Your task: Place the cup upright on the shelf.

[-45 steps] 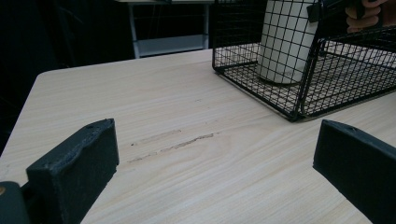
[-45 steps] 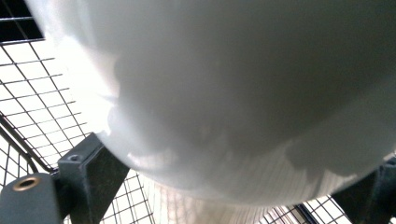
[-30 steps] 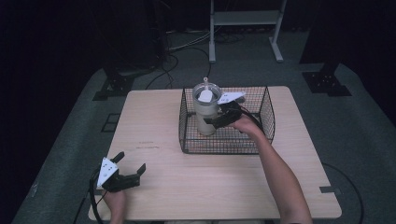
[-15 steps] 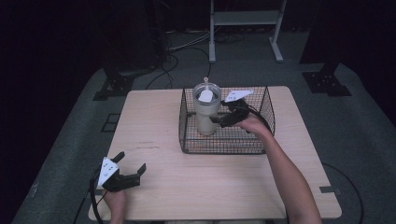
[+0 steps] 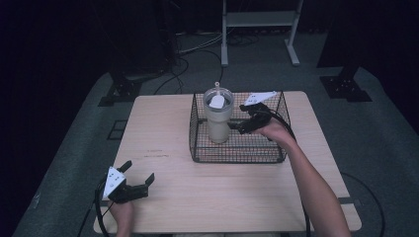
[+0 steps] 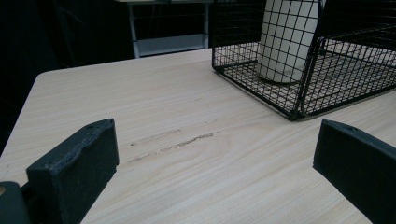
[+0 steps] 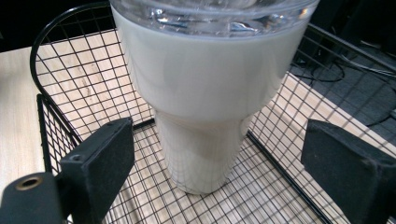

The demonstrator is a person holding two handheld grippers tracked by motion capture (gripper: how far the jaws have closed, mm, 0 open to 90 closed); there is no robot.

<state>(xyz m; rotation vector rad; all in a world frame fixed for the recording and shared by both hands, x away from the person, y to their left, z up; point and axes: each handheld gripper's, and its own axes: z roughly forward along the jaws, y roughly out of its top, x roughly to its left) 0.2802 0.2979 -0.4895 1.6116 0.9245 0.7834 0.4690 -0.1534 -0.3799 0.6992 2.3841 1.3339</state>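
Note:
A cream tumbler with a clear lid stands upright in the left part of a black wire basket on the wooden table. My right gripper is inside the basket just to the right of the tumbler, open and apart from it. In the right gripper view the tumbler stands close ahead, and my right gripper has its jaws spread wide on either side without touching it. My left gripper rests open near the table's front left corner, holding nothing. In the left gripper view the basket and the tumbler lie ahead to the right.
The wooden table has a faint scuff mark ahead of the left gripper. The basket's wire walls surround the right gripper. A metal stand and cables lie on the dark floor beyond the table.
My right gripper has let go of the tumbler and drawn back to the right inside the basket. The tumbler stays standing. The left gripper has not moved.

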